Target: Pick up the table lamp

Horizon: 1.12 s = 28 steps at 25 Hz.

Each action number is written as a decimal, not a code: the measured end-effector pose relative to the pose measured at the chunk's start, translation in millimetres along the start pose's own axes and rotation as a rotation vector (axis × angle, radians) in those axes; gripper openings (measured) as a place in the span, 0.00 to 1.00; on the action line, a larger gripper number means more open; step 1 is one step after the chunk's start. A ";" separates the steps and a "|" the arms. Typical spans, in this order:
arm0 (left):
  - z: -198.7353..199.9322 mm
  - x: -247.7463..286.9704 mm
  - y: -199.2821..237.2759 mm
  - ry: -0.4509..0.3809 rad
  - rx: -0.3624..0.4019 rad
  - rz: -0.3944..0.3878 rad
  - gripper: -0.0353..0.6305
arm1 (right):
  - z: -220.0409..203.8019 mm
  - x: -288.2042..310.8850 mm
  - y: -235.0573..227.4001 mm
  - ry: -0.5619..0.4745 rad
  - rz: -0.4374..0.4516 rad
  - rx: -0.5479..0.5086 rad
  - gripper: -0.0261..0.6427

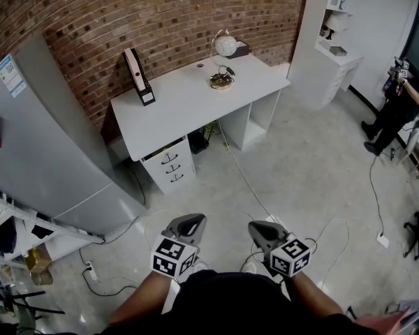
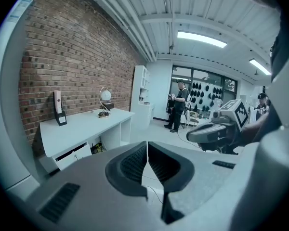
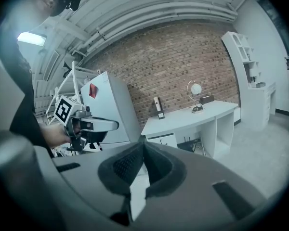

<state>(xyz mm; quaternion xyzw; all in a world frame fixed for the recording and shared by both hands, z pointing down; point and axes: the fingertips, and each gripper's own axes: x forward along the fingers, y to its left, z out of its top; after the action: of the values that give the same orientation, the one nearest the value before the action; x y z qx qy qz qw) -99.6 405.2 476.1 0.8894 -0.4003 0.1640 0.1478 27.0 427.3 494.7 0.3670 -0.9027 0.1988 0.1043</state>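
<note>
Two grippers: left gripper [image 1: 193,220] and right gripper [image 1: 260,229] are held low near the body, side by side, pointing toward 12 o'clock.
Fingers: clenched on both grippers, pads together, nothing between them.
Step in hand: judged as pre-approach; neither gripper touches any task thing.
Floor [image 1: 300,166]: lies between the grippers and the desk, with a loose cable [image 1: 244,176] across it.
Surface [image 1: 188,107]: white desk at 12 o'clock, well apart from the fingers.
Table lamp [image 1: 225,46]: upright near the far edge of the surface, toward 1 o'clock, well out of reach.
Next move: close the distance, then release one gripper's fingers before meeting the lamp's stem or base.
</note>
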 end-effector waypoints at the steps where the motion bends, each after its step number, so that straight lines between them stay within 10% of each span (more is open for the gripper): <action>1: 0.6 -0.1 -0.4 -0.002 0.000 0.000 0.07 | 0.5 -0.5 -0.6 -0.003 -0.002 -0.001 0.05; 20: 12.7 -1.5 -0.9 -0.064 0.007 0.000 0.07 | 19.6 0.3 -2.2 -0.069 0.008 -0.023 0.17; 28: 15.3 -3.7 -3.9 -0.079 0.025 -0.015 0.28 | 24.6 1.1 -0.9 -0.092 -0.002 -0.053 0.34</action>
<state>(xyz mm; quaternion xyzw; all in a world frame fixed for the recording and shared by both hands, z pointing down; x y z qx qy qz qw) -96.3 404.1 460.2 0.9000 -0.3968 0.1328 0.1220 25.8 415.3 473.1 0.3737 -0.9111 0.1579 0.0727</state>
